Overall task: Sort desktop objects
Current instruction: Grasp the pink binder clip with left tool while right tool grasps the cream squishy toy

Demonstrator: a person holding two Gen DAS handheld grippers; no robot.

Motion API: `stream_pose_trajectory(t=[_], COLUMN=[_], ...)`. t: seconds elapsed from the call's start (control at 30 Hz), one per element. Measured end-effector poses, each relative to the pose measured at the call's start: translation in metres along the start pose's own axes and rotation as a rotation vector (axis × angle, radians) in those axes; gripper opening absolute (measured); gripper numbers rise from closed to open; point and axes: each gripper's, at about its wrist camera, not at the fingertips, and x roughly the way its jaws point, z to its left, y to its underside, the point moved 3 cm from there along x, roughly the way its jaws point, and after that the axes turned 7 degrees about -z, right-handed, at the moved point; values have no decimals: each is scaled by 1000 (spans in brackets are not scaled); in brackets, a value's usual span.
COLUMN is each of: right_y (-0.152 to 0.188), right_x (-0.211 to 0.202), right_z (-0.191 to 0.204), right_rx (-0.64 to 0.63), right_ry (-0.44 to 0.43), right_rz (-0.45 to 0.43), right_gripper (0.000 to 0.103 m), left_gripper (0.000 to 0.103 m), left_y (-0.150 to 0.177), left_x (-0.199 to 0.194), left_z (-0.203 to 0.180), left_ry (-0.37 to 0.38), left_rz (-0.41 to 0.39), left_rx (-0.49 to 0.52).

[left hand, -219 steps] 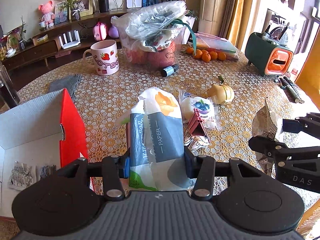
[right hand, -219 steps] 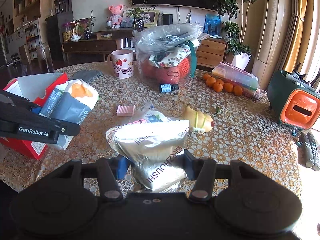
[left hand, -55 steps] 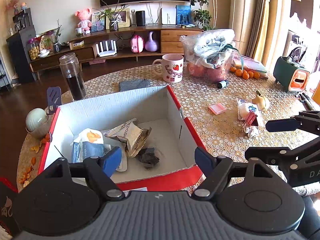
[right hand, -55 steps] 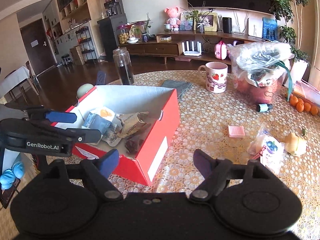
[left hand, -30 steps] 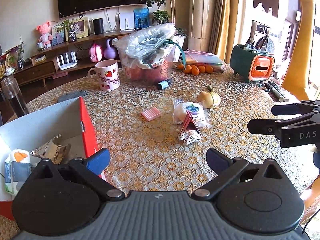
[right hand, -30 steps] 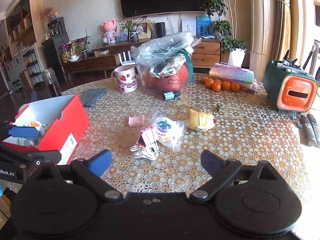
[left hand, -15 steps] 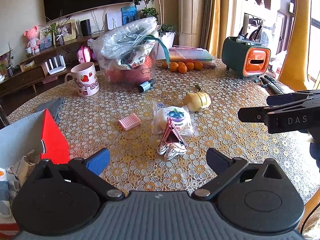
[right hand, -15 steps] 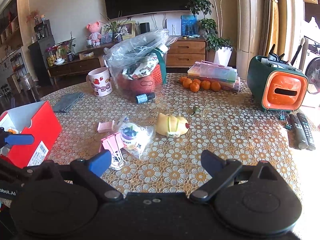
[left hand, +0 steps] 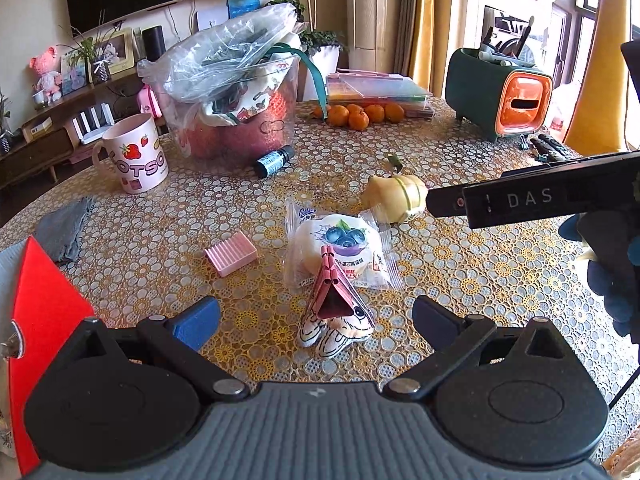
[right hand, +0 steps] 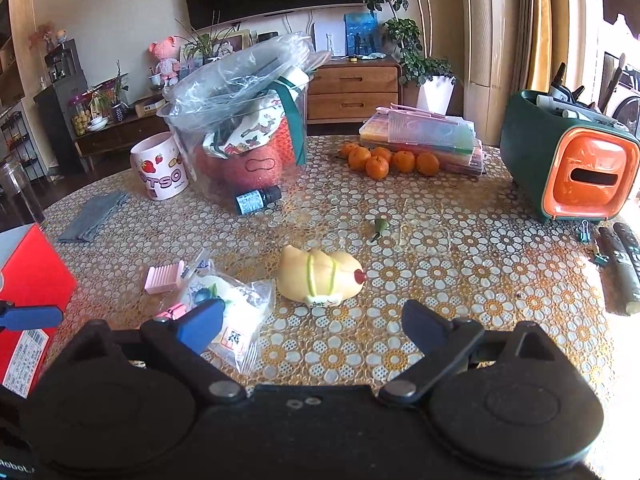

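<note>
Both grippers have moved off the red box (left hand: 44, 312) toward the loose items; it now sits at the far left edge. My left gripper (left hand: 316, 316) is spread wide and empty, with the pink clip (left hand: 334, 296) between its fingers on the table (left hand: 480, 264). My right gripper (right hand: 312, 320) is likewise released, just short of the yellow toy (right hand: 320, 276). Blueberry snack packet (left hand: 340, 248) touches the clip; pink comb (left hand: 231, 253) lies nearby.
</note>
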Motion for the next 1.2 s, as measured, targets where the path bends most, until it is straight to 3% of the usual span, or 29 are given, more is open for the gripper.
stream_pose_trajectory(t=[0.33, 0.73, 0.93, 1.2], right_y=[-10, -13, -12, -5], right_x=[50, 87, 101, 110], right_z=[-12, -7, -11, -18], right_rx=[68, 71, 106, 152], right_ry=[22, 38, 59, 69], right_rz=[42, 69, 95, 119], right_gripper=[96, 96, 96, 93], left_gripper=[103, 100, 90, 69], left_y=[-7, -5, -3, 3], left_x=[30, 48, 57, 63], left_z=[5, 2, 4, 3], left_ry=[-21, 9, 14, 35], left_rz=[7, 32, 54, 83], left_rx=[-21, -18, -29, -40])
